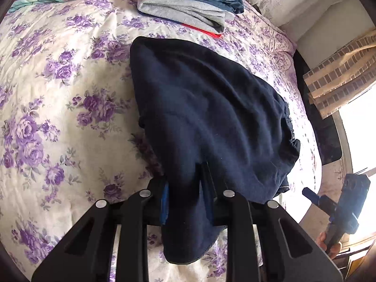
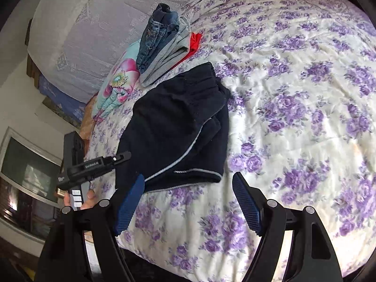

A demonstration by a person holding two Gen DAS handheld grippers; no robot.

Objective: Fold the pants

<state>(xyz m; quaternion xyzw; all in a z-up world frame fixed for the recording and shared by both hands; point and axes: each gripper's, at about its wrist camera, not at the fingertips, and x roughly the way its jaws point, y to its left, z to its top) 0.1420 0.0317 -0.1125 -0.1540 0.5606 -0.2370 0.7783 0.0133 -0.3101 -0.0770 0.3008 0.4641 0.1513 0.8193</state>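
Pinching a soft fold of the navy pants (image 1: 206, 108), left gripper (image 1: 185, 202) lifts limp, light cloth off the bed (image 1: 58, 89); right gripper (image 2: 188, 199) spread wide, empty at 6 o'clock. Grasp hems.

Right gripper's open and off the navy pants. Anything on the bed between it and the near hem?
Nothing visible. Only bare floral bedspread lies between the open right gripper and the navy pants. The folded stack sits beyond them; the left gripper grips one edge.
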